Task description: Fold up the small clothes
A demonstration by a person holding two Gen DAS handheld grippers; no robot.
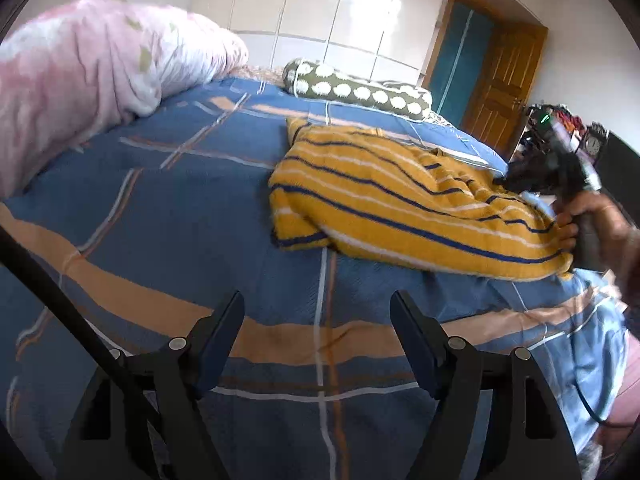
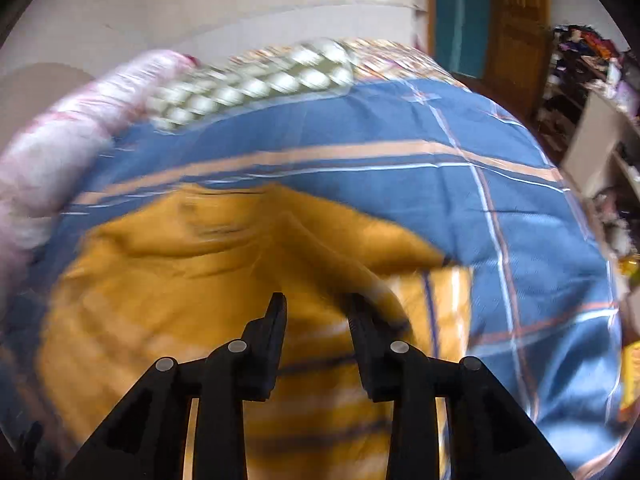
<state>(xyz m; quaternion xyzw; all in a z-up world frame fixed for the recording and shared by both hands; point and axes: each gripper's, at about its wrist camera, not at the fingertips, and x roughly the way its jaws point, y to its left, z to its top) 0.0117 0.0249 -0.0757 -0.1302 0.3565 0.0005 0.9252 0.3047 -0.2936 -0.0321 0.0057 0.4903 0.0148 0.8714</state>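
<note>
You've got one yellow striped top (image 1: 400, 208), one pink duvet (image 1: 100, 68), one spotted bolster pillow (image 1: 360, 90) and one bed (image 1: 180, 208), plus two grippers: left gripper (image 1: 318, 312) and right gripper (image 2: 316, 316).

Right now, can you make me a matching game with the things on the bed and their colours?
Things:
1. top
2. long pillow
3. fluffy quilt
4. bed sheet

Colours:
A. blue with orange and white lines
B. pink and white
C. yellow with blue and white stripes
D. olive green with white blobs

Pairs: 1-C, 2-D, 3-B, 4-A
</note>
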